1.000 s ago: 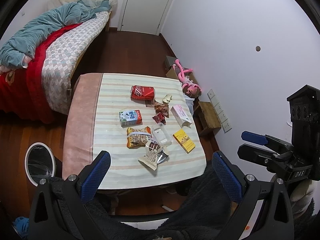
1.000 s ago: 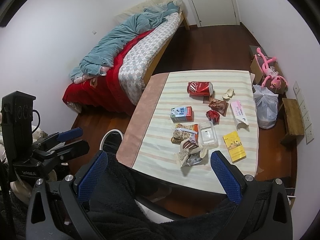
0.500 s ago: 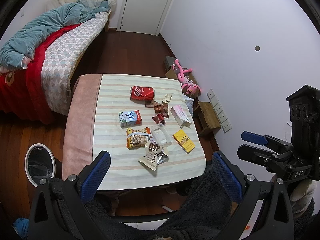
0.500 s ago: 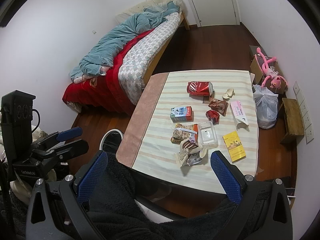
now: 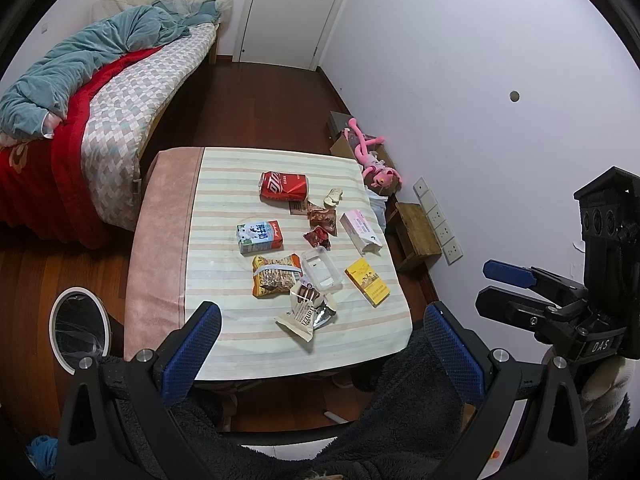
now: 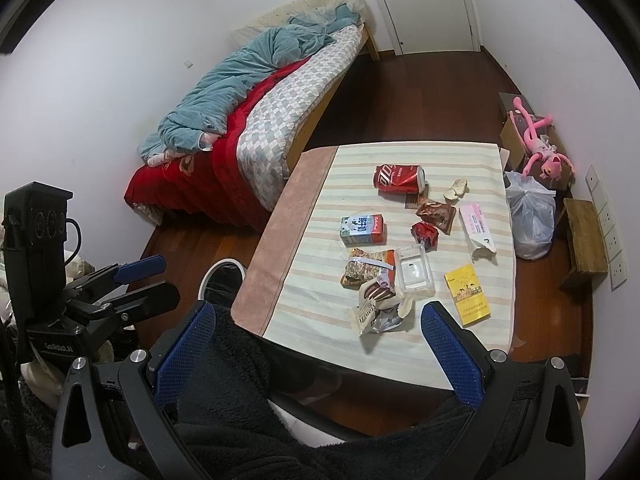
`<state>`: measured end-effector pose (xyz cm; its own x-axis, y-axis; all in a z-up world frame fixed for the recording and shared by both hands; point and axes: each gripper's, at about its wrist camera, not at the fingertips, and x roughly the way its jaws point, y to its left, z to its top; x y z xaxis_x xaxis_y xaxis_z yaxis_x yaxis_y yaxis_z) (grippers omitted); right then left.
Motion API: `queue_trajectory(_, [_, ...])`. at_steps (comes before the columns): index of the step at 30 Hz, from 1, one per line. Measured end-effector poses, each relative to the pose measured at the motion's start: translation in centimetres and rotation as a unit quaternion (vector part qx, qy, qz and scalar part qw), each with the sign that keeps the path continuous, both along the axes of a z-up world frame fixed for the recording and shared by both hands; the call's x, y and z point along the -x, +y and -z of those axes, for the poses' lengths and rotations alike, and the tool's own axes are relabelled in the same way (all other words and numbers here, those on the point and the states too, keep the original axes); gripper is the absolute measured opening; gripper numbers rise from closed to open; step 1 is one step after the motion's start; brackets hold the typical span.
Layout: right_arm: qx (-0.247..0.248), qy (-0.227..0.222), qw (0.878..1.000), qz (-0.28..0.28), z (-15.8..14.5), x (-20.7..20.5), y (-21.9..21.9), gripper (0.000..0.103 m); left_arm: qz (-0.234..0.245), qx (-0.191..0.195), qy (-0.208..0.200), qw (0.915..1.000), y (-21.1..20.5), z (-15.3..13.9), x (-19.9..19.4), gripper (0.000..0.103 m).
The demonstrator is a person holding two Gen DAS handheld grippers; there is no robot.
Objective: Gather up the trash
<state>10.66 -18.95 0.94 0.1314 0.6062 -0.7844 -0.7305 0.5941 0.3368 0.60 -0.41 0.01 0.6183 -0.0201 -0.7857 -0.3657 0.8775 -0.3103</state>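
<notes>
A striped-cloth table (image 5: 224,332) holds litter: a red can (image 5: 283,186), a milk carton (image 5: 259,236), an orange snack bag (image 5: 275,276), a clear plastic tray (image 5: 322,271), a yellow box (image 5: 367,281), a pink-white box (image 5: 360,230) and a torn wrapper (image 5: 306,314). My left gripper (image 5: 320,310) hangs open and empty, high over the table's near edge. My right gripper (image 6: 316,312) is likewise open and empty, and the can (image 6: 399,178) and torn wrapper (image 6: 376,308) lie beyond it. A round trash bin (image 5: 80,328) stands on the floor left of the table.
A bed (image 5: 100,92) with red and teal bedding fills the far left. A closed door (image 5: 292,12) is at the back. By the right wall are a pink plush toy (image 6: 540,148), a white plastic bag (image 6: 532,216) and a wooden stool (image 6: 584,236). Dark fleece clothing lies below both grippers.
</notes>
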Motion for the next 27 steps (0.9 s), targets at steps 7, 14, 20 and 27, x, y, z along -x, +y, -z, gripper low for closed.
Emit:
queue_trajectory(7, [0.000,0.000,1.000,0.000,0.0,0.0,0.0,0.103,0.000,0.004,0.002,1.0000,0.1,0.0,-0.2,0.103])
queue_trajectory(14, [0.002,0.000,1.000,0.000,-0.2,-0.4,0.1,0.103,0.003,0.004,0.004,1.0000,0.0,-0.1,-0.8,0.103])
queue_trajectory(20, [0.002,0.000,1.000,0.000,-0.1,-0.3,0.1,0.103,0.004,0.004,0.004,1.0000,0.0,0.0,-0.7,0.103])
queue_trajectory(27, [0.003,-0.002,1.000,0.016,0.0,-1.0,0.0,0.103,-0.030,-0.038,0.019,0.9986,0.9,2.1,-2.0,0.103])
